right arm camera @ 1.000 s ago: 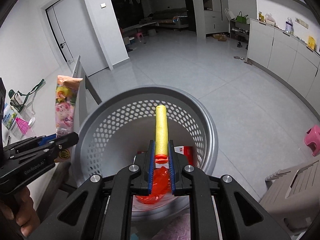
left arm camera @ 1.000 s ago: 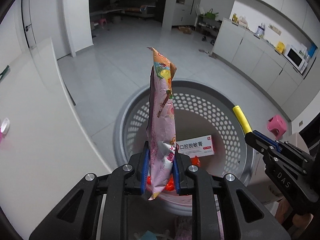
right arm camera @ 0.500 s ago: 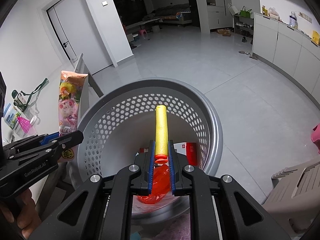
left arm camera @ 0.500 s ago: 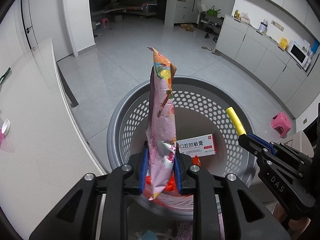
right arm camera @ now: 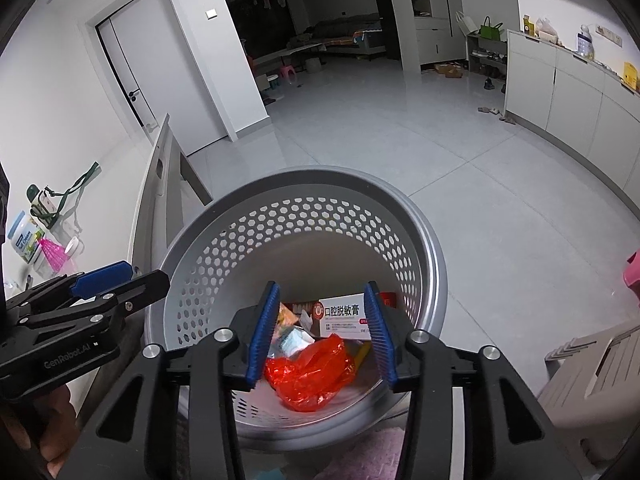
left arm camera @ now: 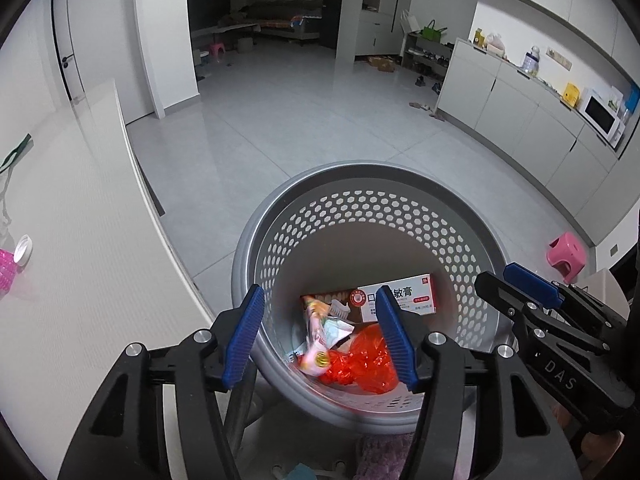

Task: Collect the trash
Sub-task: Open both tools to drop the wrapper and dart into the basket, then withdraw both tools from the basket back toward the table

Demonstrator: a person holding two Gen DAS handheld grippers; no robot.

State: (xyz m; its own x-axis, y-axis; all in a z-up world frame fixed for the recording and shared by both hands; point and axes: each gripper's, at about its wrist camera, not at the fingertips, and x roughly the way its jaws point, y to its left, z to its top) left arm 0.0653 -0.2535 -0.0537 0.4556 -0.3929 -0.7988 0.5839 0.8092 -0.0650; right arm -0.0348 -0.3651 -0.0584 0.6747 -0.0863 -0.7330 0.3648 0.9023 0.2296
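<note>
A round grey perforated basket (left arm camera: pixel 360 216) (right arm camera: pixel 304 220) stands on the floor below both grippers. Inside lie a white and red toothpaste box (left arm camera: pixel 404 295) (right arm camera: pixel 344 314), a red plastic bag (left arm camera: pixel 364 364) (right arm camera: pixel 312 372), and the pink snack wrapper (left arm camera: pixel 316 340) (right arm camera: pixel 290 334). A yellow tip (right arm camera: pixel 362 354) shows beside the red bag. My left gripper (left arm camera: pixel 320 338) is open and empty over the basket's near rim. My right gripper (right arm camera: pixel 322 334) is open and empty over the basket too. Each gripper shows in the other's view, right (left arm camera: pixel 516 288) and left (right arm camera: pixel 132 280).
A white table (left arm camera: pixel 72 240) runs along the left with a pink mesh item and white cap (left arm camera: pixel 16 260) and a bottle (right arm camera: pixel 24 240). A pink stool (left arm camera: pixel 566 256) and a beige stool (right arm camera: pixel 592 368) stand at the right. Cabinets (left arm camera: pixel 520 120) line the right wall.
Both grippers have opened. The pink snack wrapper has dropped from the left gripper and the yellow stick from the right gripper into the basket.
</note>
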